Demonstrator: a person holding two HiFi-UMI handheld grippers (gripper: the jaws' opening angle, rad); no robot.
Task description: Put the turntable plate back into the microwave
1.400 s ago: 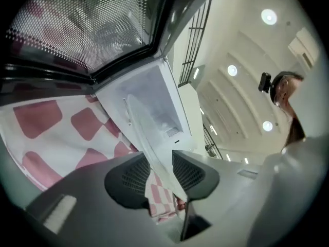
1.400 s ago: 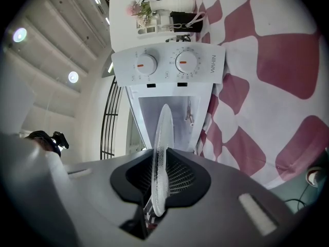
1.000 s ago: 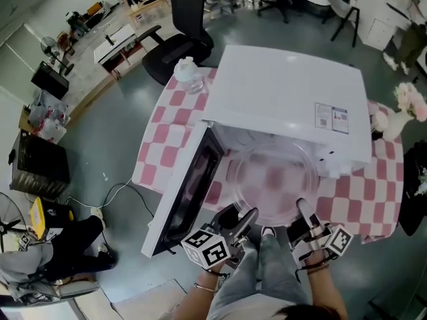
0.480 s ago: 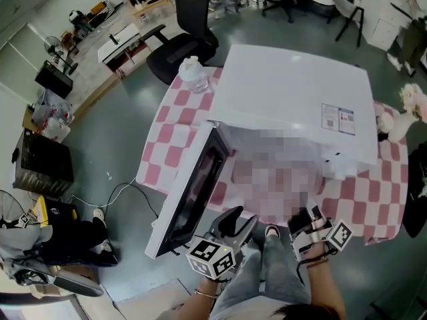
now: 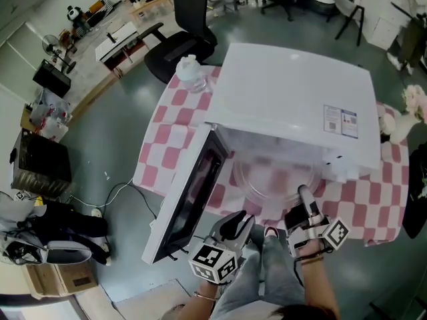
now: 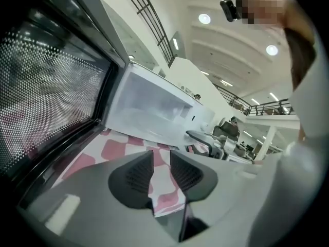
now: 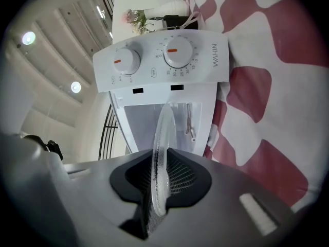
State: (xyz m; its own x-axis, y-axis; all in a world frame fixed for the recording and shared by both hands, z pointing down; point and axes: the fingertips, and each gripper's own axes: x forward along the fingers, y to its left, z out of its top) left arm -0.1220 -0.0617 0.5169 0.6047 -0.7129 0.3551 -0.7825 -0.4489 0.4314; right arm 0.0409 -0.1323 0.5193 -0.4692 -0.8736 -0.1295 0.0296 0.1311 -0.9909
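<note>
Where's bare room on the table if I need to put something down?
Bare checked cloth left of the microwave, between the clear container and the open door; another strip at front right. Crowded at the cavity mouth: right gripper holds the turntable plate there.

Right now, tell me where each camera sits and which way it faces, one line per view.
Head view: on the person's head, looking steeply down on the open microwave; shows left hand-held gripper, right hand-held gripper, grey-clad legs.
Left gripper view: rides the left hand-held gripper, facing the door and cavity; jaws, just closing partway, stand apart, empty.
Right gripper view: rides the right hand-held gripper, facing the control panel; jaws clamp the turntable plate.
Shared: head and right gripper views both show the plate.
</note>
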